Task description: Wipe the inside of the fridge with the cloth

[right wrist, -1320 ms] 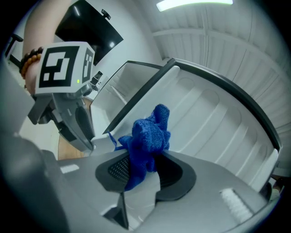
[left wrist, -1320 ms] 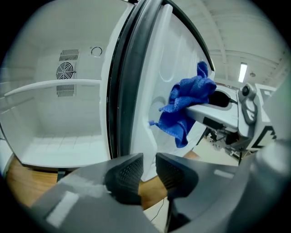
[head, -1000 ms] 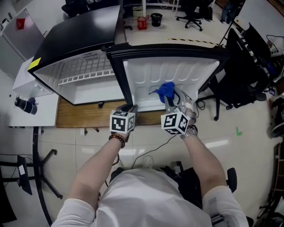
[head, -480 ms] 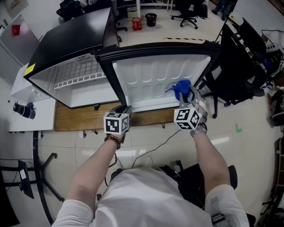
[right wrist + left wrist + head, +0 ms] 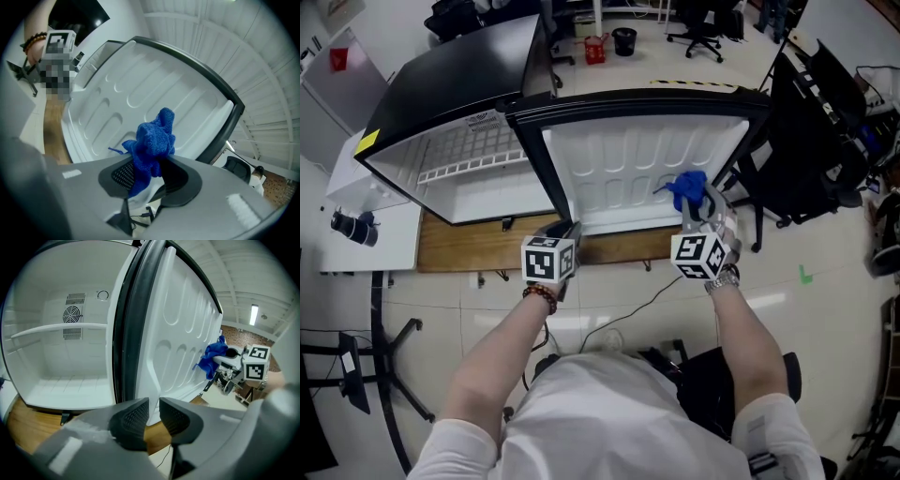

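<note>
The fridge stands with its door swung wide, so the white moulded inside of the door faces me. My right gripper is shut on a bunched blue cloth, which lies against the right part of the door's inside near its lower edge. The right gripper view shows the cloth pinched between the pads with the door liner just behind. My left gripper sits at the door's lower hinge-side corner. Its jaws stand a slim gap apart with nothing clearly pinched. The cloth also shows from that side.
The fridge rests on a wooden board. Inside are a white shelf and a fan grille. A black office chair stands close to the door's right. A cable trails on the floor. A white table is at left.
The right gripper has carried the blue cloth to the right across the door's inside, from its middle to its right part. The left gripper has stayed at the door's corner.
</note>
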Motion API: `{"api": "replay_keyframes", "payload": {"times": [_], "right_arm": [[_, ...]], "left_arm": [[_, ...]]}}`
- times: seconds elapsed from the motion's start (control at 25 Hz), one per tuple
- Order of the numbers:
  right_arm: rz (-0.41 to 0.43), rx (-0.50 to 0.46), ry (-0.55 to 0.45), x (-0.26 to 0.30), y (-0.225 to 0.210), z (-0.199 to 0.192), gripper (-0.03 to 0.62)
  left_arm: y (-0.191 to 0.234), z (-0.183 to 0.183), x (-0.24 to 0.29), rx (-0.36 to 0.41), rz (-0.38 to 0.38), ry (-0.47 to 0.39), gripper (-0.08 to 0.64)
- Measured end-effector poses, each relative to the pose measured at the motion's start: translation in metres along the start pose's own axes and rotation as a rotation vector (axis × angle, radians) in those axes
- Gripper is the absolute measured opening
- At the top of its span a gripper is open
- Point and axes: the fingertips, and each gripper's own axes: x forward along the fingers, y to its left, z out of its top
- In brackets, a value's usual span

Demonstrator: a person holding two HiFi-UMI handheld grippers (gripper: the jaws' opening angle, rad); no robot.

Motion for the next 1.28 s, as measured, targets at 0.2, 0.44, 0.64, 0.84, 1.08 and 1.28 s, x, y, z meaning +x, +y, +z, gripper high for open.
{"api": "replay_keyframes", "payload": {"times": [0.2, 0.44, 0.64, 0.84, 1.08, 1.28], "right_arm": [[0.115, -0.017, -0.128, -0.01, 0.06, 0.058, 0.133], [0.262, -0.057, -0.213, -0.003, 0.144, 0.111, 0.133], [0.325, -0.101, -0.219, 0.013, 0.189, 0.126, 0.133], [0.336, -0.134, -0.195, 0.026, 0.204, 0.118, 0.133], [0.311, -0.131, -0.158, 0.025, 0.19, 0.094, 0.133], [0.259, -0.113, -0.095, 0.027, 0.158, 0.061, 0.133]], "left_arm": [[-0.002, -0.002, -0.006, -0.006, -0.02, -0.01, 0.072], [0.004, -0.01, -0.022, -0.006, -0.032, -0.015, 0.075], [0.014, -0.018, -0.041, -0.018, -0.027, -0.025, 0.075], [0.022, -0.027, -0.05, -0.03, -0.022, -0.019, 0.075], [0.02, -0.032, -0.045, -0.027, -0.035, -0.007, 0.075], [0.008, -0.032, -0.036, -0.018, -0.062, -0.002, 0.075]]}}
